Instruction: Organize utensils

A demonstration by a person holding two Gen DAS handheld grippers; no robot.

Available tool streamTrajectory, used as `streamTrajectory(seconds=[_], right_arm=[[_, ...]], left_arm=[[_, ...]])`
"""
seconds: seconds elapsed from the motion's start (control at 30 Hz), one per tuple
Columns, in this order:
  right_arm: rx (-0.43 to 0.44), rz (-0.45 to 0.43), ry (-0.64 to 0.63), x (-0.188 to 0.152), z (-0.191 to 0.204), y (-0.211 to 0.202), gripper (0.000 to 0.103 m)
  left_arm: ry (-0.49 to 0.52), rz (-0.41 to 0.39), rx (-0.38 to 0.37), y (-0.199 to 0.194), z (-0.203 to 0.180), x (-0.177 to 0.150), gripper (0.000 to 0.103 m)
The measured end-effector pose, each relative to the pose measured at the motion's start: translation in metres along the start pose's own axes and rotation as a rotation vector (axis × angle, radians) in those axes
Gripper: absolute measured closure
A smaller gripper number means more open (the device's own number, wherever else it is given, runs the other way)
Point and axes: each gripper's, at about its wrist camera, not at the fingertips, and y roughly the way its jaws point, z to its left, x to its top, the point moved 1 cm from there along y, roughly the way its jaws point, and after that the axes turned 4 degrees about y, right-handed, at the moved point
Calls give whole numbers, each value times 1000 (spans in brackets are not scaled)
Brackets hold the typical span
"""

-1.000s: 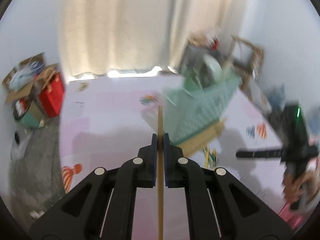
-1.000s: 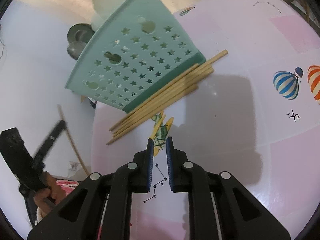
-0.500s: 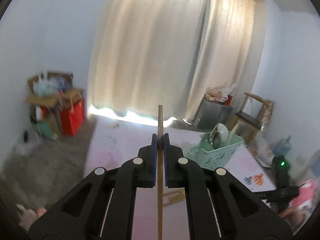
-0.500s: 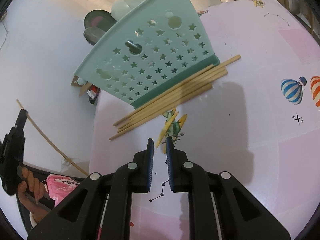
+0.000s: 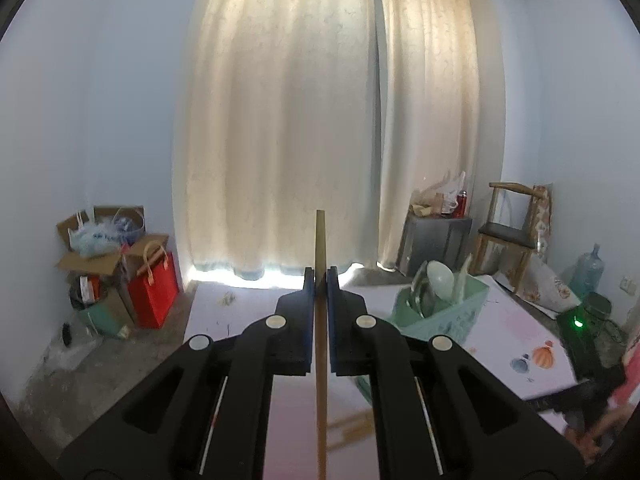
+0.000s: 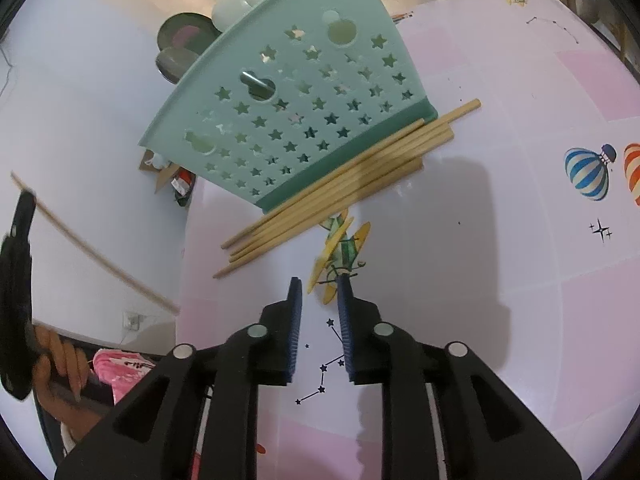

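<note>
Left claw [image 5: 320, 276]: pinched a single wooden chopstick [image 5: 321, 240], raised clear of the worktop [image 5: 516, 332] and pointing toward the curtain [image 5: 320, 120].
Right claw [image 6: 319, 292]: spread a little, holding nothing, low over the worktop.
Basket [image 6: 288, 112]: teal, star-punched; left view alone showed utensils standing inside.
Loose chopsticks [image 6: 340, 184]: bundle lying against the basket's base, sharp only in the right view.
Left hand [image 6: 60, 364]: seen only in the right view.

Basket [image 6: 304, 120] blocks ahead (chopsticks [image 6: 340, 188] alongside); mat [image 6: 500, 280] rightward open.
</note>
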Motion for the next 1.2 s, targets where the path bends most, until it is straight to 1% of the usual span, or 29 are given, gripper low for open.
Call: streamTrajectory(seconds=[0.07, 0.1, 0.13, 0.17, 0.2, 0.27, 0.37, 0.5, 0.63, 0.7, 0.77, 0.87, 1.0, 1.07, 1.13, 1.2], right_arm=[[-1, 2, -3, -1, 0, 1, 84], [-1, 0, -4, -1, 0, 0, 84], [0, 1, -5, -2, 0, 0, 84], [1, 4, -6, -3, 0, 0, 84], [1, 10, -8, -4, -1, 1, 84], [-3, 16, -11, -3, -1, 2, 84], [-2, 16, -3, -1, -2, 4, 83], [4, 12, -2, -1, -1, 6, 83], [-4, 13, -8, -1, -2, 5, 83], [-3, 13, 5, -1, -6, 5, 83], [5, 13, 30, 0, -12, 5, 83], [27, 19, 112, 6, -29, 6, 83], [37, -17, 188, 21, -47, 3, 83], [60, -35, 240, 34, -56, 5, 83], [102, -25, 276, 44, -60, 12, 83], [117, -13, 299, 53, -60, 21, 83]], left_arm=[[40, 2, 33, 12, -8, -5, 99], [37, 13, 37, 15, -10, -11, 99], [30, 35, 24, 16, -11, -18, 99], [33, 47, 20, 14, -14, -22, 99], [49, 31, 24, 6, -17, -26, 98], [71, 29, 21, -6, -19, -29, 98], [23, 56, -1, -24, -11, -32, 99], [2, 96, -7, -41, -5, -36, 99], [-21, 122, -7, -46, 2, -36, 99], [-30, 121, 2, -46, 7, -32, 99], [-37, 103, 8, -48, 10, -25, 99], [-51, 92, 4, -47, 14, -18, 99], [-67, 92, -1, -45, 19, -16, 99], [-68, 96, -4, -44, 19, -17, 99], [-70, 98, -4, -42, 19, -18, 99], [-73, 99, -7, -40, 20, -19, 99]])
